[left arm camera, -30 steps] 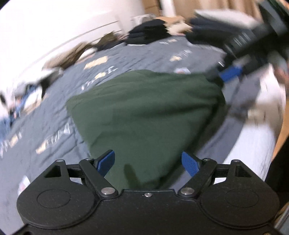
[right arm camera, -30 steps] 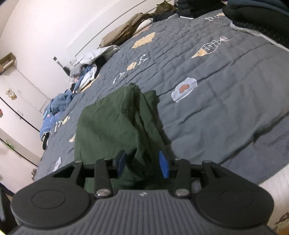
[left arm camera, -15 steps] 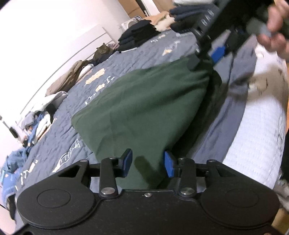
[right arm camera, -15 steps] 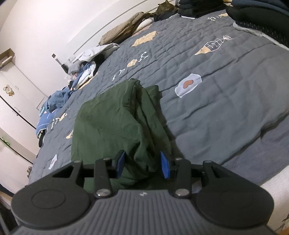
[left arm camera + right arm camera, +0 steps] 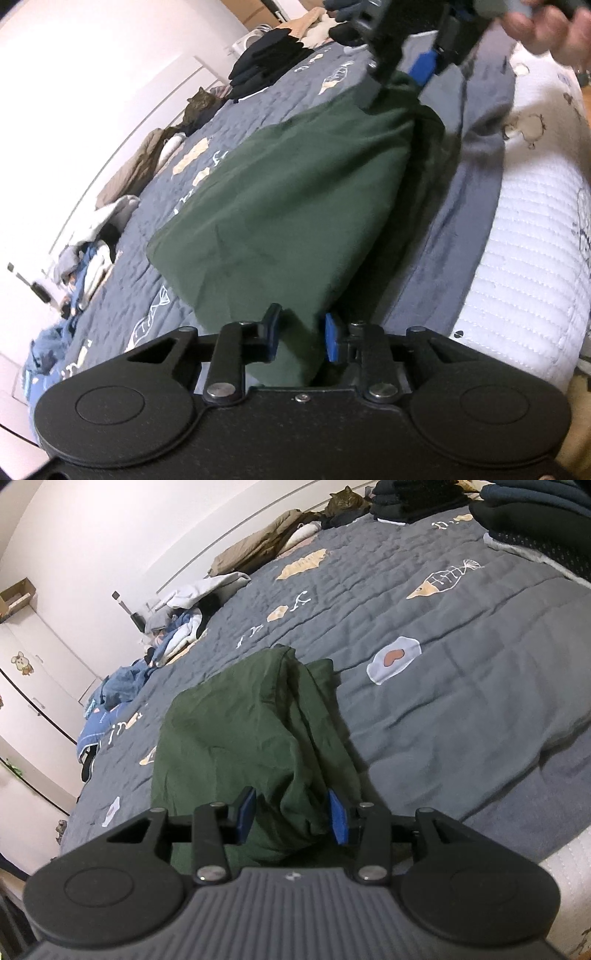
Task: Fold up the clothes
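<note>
A dark green garment (image 5: 295, 192) lies bunched on the grey quilt (image 5: 461, 664) of a bed. My left gripper (image 5: 301, 336) has the garment's near corner between its blue pads; its jaws are closing and the cloth fills the gap. In the right wrist view my right gripper (image 5: 291, 816) is shut on a gathered fold of the same garment (image 5: 240, 731). That right gripper (image 5: 399, 81) also appears at the top of the left wrist view, biting the garment's far end, with a person's hand (image 5: 546, 26) behind it.
Stacks of folded dark clothes (image 5: 413, 498) stand at the far side of the bed. A cat (image 5: 347, 498) lies near them. Loose clothes (image 5: 177, 627) are heaped at the left. The white mattress edge (image 5: 535, 221) runs along the near side.
My left gripper's jaws have narrowed from wide apart onto the garment's corner, and its view has rolled. The right gripper has kept its grip and hardly moved.
</note>
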